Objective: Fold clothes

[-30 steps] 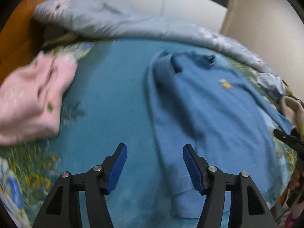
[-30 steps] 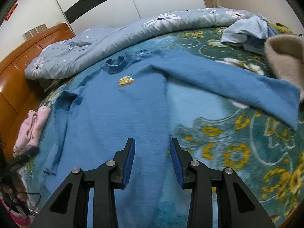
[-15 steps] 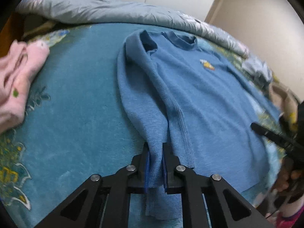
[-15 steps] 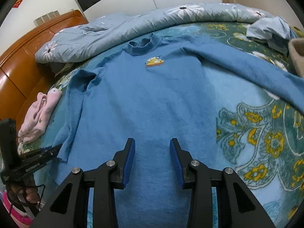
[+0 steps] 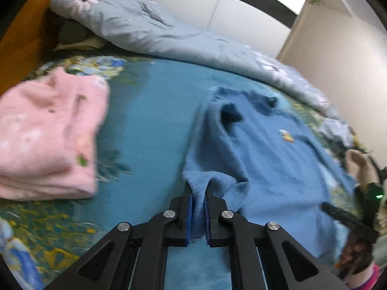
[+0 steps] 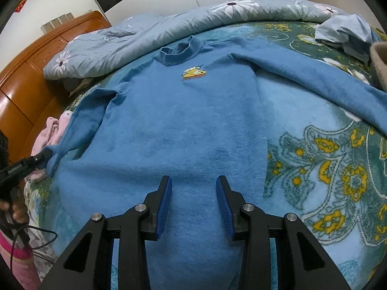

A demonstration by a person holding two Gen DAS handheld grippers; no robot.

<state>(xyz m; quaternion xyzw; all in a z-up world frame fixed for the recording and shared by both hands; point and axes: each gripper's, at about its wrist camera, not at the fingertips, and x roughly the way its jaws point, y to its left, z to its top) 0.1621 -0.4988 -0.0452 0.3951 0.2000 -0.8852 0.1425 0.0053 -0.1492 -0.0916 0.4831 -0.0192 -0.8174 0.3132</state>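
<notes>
Left wrist view, left gripper (image 5: 198,201) pinching blue sweater (image 5: 266,159) sleeve, right gripper (image 6: 194,201) spread

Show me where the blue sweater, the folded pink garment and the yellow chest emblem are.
blue sweater (image 6: 188,125): right wrist view, middle of its front panel.
folded pink garment (image 5: 46,135): left wrist view, centre of its top layer.
yellow chest emblem (image 6: 194,73): right wrist view, middle of the emblem, below the collar.

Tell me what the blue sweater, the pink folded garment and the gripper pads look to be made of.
Blue sweater: soft fleecy knit, matte, fuzzy nap.
Pink folded garment: plush fleece, probably; blurred here.
Pads of the right gripper: blue, ribbed, likely rubber or plastic.
</notes>
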